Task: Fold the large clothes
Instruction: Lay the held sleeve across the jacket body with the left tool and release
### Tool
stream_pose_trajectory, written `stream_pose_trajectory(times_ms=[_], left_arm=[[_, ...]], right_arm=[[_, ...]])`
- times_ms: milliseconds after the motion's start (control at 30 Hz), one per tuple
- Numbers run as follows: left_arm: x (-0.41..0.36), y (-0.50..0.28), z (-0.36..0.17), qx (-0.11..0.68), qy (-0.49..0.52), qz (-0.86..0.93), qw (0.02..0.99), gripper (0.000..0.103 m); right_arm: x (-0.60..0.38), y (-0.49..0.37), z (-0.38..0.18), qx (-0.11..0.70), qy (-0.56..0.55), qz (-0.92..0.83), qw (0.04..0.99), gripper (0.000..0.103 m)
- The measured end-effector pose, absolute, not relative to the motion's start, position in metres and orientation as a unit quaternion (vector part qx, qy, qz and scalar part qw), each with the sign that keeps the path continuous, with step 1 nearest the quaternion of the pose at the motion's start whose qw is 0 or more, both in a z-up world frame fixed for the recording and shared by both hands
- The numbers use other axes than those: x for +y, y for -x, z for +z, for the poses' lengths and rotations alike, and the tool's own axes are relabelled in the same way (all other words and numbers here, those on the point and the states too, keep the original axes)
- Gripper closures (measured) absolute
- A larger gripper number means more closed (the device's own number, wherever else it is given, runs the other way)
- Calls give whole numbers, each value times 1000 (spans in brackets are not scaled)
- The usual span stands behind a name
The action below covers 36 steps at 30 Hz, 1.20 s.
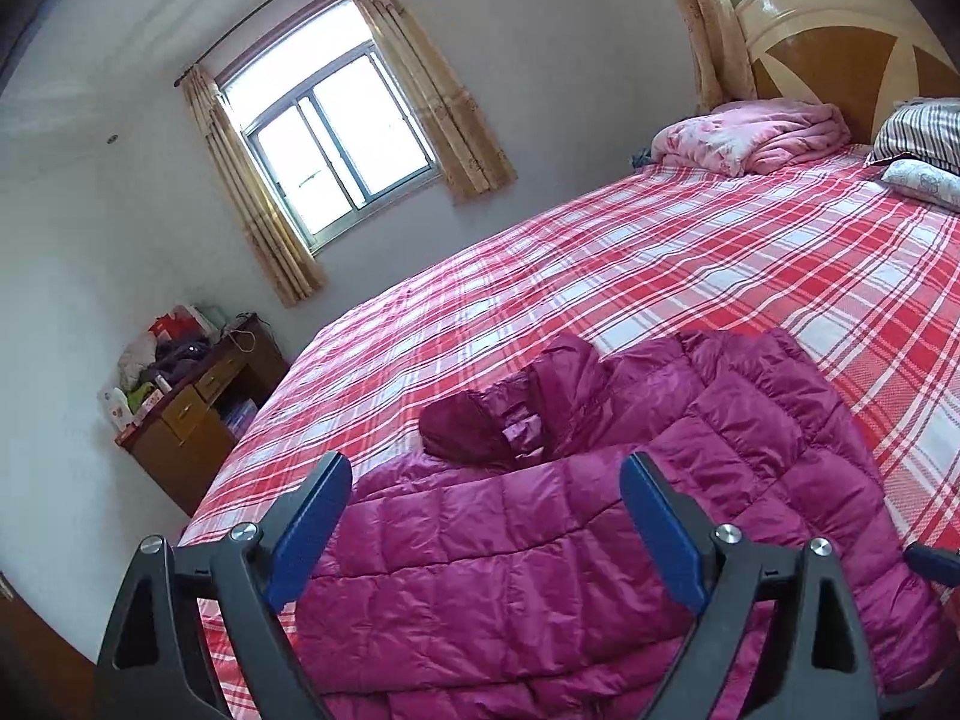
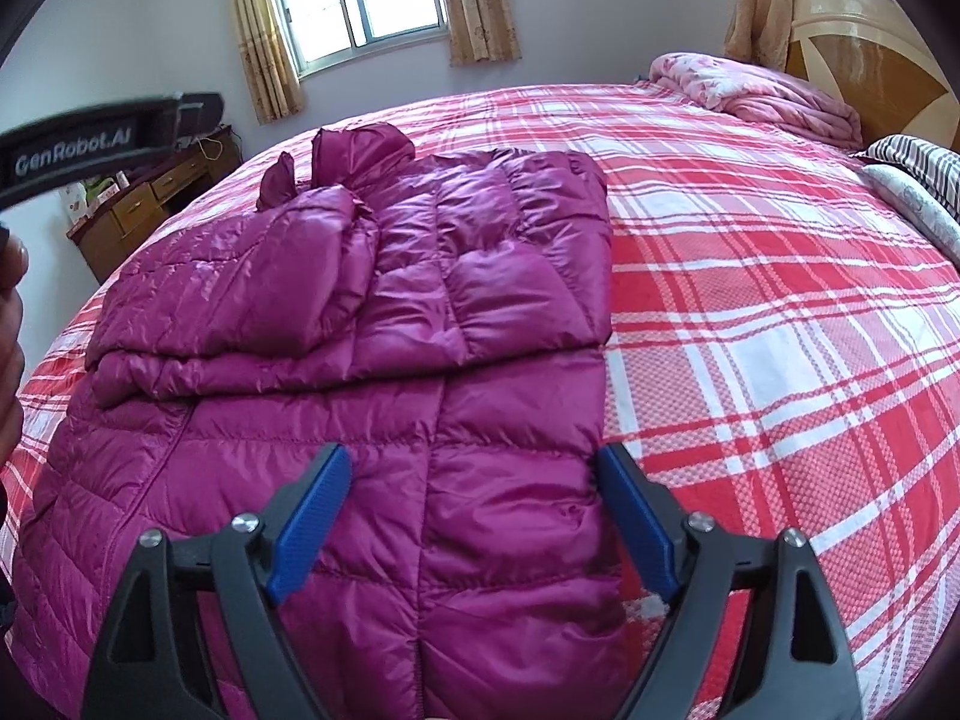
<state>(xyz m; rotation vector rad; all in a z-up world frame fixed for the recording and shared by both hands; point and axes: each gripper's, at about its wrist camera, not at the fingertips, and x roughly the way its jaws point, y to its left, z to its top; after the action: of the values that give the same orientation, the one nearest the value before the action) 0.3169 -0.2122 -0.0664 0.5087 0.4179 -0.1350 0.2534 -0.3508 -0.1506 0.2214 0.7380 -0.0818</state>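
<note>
A magenta quilted down jacket (image 2: 372,360) lies on the red plaid bed (image 2: 750,300), its upper part folded down over the body so a sleeve rests on top. In the left wrist view the same jacket (image 1: 570,540) fills the near foreground, with a dark cuff (image 1: 462,432) sticking up. My left gripper (image 1: 486,486) hovers just above the jacket, jaws wide apart, nothing between the blue pads. My right gripper (image 2: 474,474) stands open over the jacket's lower right part, pads clear of the fabric. The left gripper's body (image 2: 90,144) shows at the left edge of the right wrist view.
A folded pink blanket (image 1: 750,135) and striped pillows (image 1: 924,132) lie by the wooden headboard (image 1: 840,36). A cluttered wooden desk (image 1: 192,402) stands beside the bed under a curtained window (image 1: 336,138). A hand (image 2: 9,324) shows at the left edge.
</note>
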Motion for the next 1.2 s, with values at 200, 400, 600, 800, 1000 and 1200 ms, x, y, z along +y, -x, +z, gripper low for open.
stream_pose_trajectory(times_ms=[200,400,600,800,1000,1200], left_arm=[[-122,-350,-87,243,-243,4,939,12],[-43,-380,-116,316,-203,61,925,12],[-14,-378,-135,341,-180,66,920,12],[6,-384,-130,343,-169,70,921,12],[-1,-393,-125,348,-156,65,922,12],[-23,-399,-102,320,-146,38,935,12]], right_arm=[[-363,-247,-110,331,-180,-18,926,17],[-336,-303,-87,350,-161,9,923,17],[-317,-356,-128,405,-154,25,901,50],[-308,-318,-119,380,-112,9,918,85],[-312,-321,-128,394,-88,-22,915,67],[-320,-308,-83,328,-94,-92,935,42]])
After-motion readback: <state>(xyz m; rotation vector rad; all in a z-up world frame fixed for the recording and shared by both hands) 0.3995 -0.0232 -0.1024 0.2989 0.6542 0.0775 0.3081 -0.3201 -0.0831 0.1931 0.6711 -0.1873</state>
